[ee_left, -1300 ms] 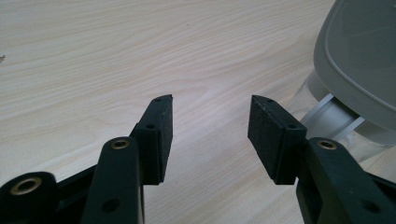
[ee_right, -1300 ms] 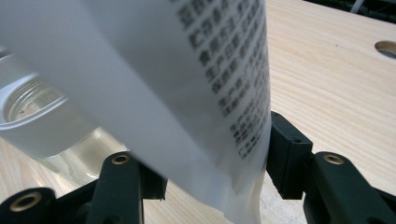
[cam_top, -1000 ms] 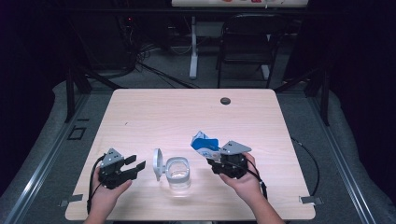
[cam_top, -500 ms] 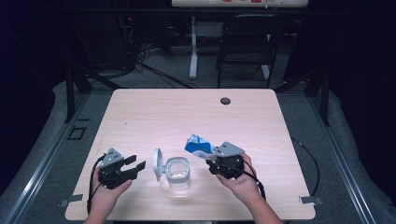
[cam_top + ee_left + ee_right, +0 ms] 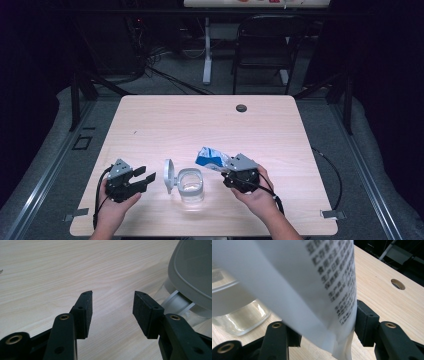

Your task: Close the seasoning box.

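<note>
The right gripper clamps a blue-and-white printed pouch between its 2 jaws, tilted toward the clear glass jar just beside it. The left gripper stands open, empty.

High view: fixed above the near edge of the table, facing forward and down, far enough to take in the whole top and floor beyond. Left gripper view: low over the wood, very close, looking along open jaws; grey lid at upper right of frame, also seen lower centre in high view. Right gripper view: near, angled across tabletop; clear container at left, shared with high view.
</note>
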The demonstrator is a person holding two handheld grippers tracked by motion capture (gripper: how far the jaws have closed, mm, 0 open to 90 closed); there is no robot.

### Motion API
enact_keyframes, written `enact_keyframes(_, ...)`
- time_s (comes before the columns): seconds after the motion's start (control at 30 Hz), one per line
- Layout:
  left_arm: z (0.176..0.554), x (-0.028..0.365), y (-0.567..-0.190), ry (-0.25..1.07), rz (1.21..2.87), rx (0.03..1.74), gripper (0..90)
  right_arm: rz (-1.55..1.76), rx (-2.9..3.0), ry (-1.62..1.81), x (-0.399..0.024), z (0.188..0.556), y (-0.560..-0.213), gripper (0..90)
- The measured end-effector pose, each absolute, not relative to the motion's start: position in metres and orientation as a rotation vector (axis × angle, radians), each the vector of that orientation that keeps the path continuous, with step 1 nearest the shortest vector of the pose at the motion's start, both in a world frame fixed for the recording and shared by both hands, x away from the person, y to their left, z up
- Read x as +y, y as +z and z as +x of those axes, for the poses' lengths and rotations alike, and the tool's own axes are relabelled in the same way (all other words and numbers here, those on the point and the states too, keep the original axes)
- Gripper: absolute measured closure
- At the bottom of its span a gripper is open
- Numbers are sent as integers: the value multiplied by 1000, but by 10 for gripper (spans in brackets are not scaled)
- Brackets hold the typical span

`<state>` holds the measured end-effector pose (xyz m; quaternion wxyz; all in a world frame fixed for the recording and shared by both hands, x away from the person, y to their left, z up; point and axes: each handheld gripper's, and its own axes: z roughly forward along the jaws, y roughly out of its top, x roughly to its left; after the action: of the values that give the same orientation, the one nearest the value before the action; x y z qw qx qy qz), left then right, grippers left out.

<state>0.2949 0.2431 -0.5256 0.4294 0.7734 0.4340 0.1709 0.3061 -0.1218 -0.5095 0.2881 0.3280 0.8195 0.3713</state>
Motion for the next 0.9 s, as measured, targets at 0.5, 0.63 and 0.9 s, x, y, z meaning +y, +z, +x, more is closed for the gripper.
enact_keyframes(0.5,295,243,-526,427,1926,1084,508,810,2169,890,-118,304,-514,479)
enact_keyframes(0.63,295,243,-526,427,1926,1084,508,797,2171,870,-118,304,-515,479)
enact_keyframes(0.9,295,243,-526,427,1926,1083,508,742,2159,797,-115,302,-517,479)
